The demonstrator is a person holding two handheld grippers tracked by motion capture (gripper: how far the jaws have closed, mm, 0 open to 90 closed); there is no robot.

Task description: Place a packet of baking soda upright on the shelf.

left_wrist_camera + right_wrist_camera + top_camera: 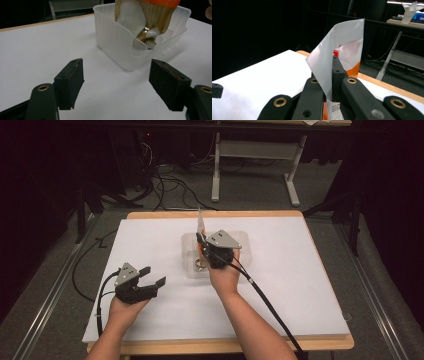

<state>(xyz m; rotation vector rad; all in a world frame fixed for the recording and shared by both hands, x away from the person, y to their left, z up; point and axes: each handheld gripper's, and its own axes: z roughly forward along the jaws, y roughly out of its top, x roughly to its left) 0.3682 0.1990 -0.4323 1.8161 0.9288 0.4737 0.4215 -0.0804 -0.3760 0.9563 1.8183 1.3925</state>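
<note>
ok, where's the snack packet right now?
The snack packet is pinched upright in the right tool, over the clear plastic tub near the middle of the white table in the high view. The open left tool sits apart, nearer the person.

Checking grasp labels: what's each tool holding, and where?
Right tool pinches the packet at its upper edge, over the tub. Left tool holds nothing.
</note>
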